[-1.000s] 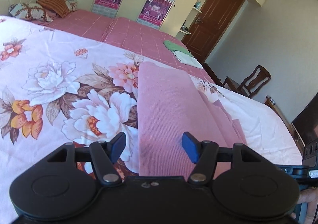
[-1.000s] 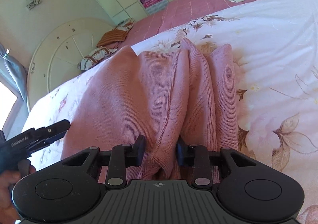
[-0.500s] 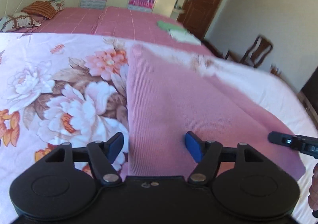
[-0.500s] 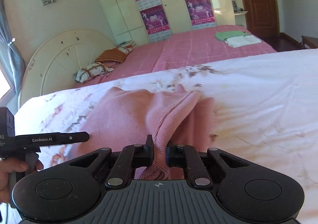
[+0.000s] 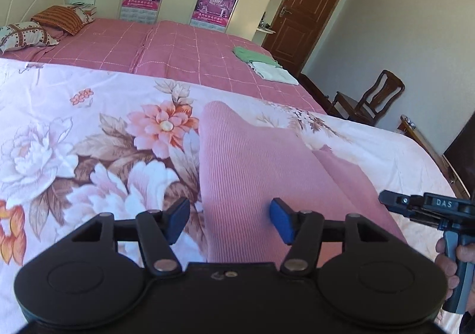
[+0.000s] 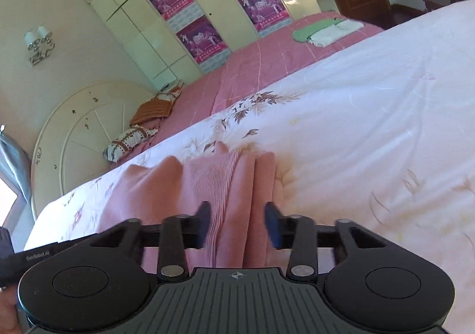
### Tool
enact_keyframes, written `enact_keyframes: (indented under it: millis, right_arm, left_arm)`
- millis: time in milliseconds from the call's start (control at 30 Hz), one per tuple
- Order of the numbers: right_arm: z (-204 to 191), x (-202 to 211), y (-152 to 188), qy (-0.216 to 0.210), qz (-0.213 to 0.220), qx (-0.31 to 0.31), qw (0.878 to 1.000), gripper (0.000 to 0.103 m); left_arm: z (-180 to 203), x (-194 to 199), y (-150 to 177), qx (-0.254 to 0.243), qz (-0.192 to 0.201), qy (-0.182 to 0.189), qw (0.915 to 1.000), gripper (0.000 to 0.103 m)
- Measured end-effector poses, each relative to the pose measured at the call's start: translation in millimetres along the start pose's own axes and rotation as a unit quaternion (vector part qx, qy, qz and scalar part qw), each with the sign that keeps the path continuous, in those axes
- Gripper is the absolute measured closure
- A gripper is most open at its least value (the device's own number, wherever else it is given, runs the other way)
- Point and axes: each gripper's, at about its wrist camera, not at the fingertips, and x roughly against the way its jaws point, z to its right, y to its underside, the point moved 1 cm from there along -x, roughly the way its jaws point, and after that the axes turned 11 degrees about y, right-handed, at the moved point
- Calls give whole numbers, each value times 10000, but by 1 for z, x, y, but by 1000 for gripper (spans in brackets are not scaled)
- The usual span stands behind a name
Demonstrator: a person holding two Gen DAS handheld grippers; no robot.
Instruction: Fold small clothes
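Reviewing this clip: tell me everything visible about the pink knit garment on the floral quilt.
The pink garment is a fine ribbed knit, soft-looking, lying on the floral quilt. From the left wrist it looks smooth, its left edge straight, with a lower layer showing at the right. From the right wrist its near end is bunched into lengthwise folds. It lies between the open jaws of both the left gripper and the right gripper, whose jaws have just been opening; no pad visibly presses it.

Each gripper was matte black, built from two round discs with silver screws at the finger pivots. The left gripper carried blue pads on its fingers, while the right gripper had a ribbed grey top plate stamped with a small crosshair mark. Seen from the left wrist, its side bore the white letters "DAS" above a grey-blue handle.
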Motion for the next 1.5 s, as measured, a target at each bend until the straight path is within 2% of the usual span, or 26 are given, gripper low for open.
enact_keyframes:
  millis: [100, 200, 233, 300, 367, 467, 533, 600, 667, 700, 733, 833, 933, 1000, 1067, 1100, 1133, 1167, 1233, 1300, 1400, 1500]
  right_arm:
    - [-9, -15, -10, 59, 29, 261, 9996, 71]
    - [-17, -31, -12, 373, -168, 609, 9973, 71]
    - [-18, -34, -11, 411, -182, 703, 9965, 77]
    - [-22, -33, -9, 345, -110, 937, 9949, 98]
    - [-25, -20, -8, 337, 260, 1089, 9931, 98]
    - [-19, -8, -9, 421, 646, 1041, 9916, 98]
    - [-14, -24, -6, 630, 356, 1066, 9917, 98]
    - [-8, -41, 0, 745, 68, 1091, 9912, 99]
    - [-5, -40, -1, 729, 81, 976, 9925, 98]
    - [-5, -35, -3, 722, 87, 901, 9933, 98]
    - [-5, -24, -5, 695, 176, 801, 9942, 98]
    - [-13, 22, -3, 285, 453, 821, 9952, 98]
    - [-31, 54, 22, -81, 387, 1402, 9893, 98]
    - [-42, 59, 43, -184, 190, 1804, 9832, 98]
    - [-43, 47, 61, 66, -32, 2149, 9766, 98]
    - [-39, 34, 68, 476, -188, 2269, 9726, 101]
    - [-32, 27, 70, 531, -187, 2159, 9748, 103]
    - [-26, 25, 68, 417, -184, 1887, 9810, 103]
    - [-26, 27, 63, 483, -157, 1729, 9836, 103]
    - [-33, 41, 62, 568, 45, 1779, 9824, 103]
    - [-39, 68, 66, 385, 196, 1842, 9819, 103]
    - [-41, 77, 77, 347, 116, 1913, 9808, 103]
  left_arm:
    - [-2, -10, -4, -88, -107, -66, 9999, 43]
    - [-6, -16, -3, -122, -167, -106, 9997, 43]
    - [-7, -16, -3, -107, -165, -89, 9998, 44]
    - [-10, -17, -2, -64, -169, 4, 9998, 48]
    - [-12, -18, -3, -76, -148, -23, 9999, 47]
    - [-15, -28, -4, -120, -247, -176, 9995, 41]
    - [-18, -34, -4, -82, -282, -244, 9993, 31]
    - [-24, -34, -4, 125, -288, -150, 9994, 31]
    - [-23, -23, -6, 123, -260, -99, 9995, 36]
    - [-17, -12, -6, 17, -169, -34, 9998, 45]
    - [-11, 0, -5, -123, -80, -7, 9999, 50]
    - [5, 27, 8, -420, -8, 142, 9990, 48]
    - [9, 31, 24, -544, -208, 160, 9982, 48]
    - [4, 27, 35, -497, -272, 72, 9984, 43]
    - [-3, 25, 38, -351, -196, -24, 9992, 32]
    - [-6, 26, 37, -308, -172, -43, 9994, 31]
    - [-6, 27, 37, -300, -162, -55, 9994, 31]
    - [-4, 28, 37, -329, -160, -89, 9993, 33]
    - [5, 38, 37, -418, -123, -118, 9990, 44]
    - [12, 53, 41, -409, -70, -22, 9991, 44]
    - [20, 70, 55, -298, -82, 144, 9994, 40]
    - [19, 63, 75, -282, -350, -41, 9990, 41]
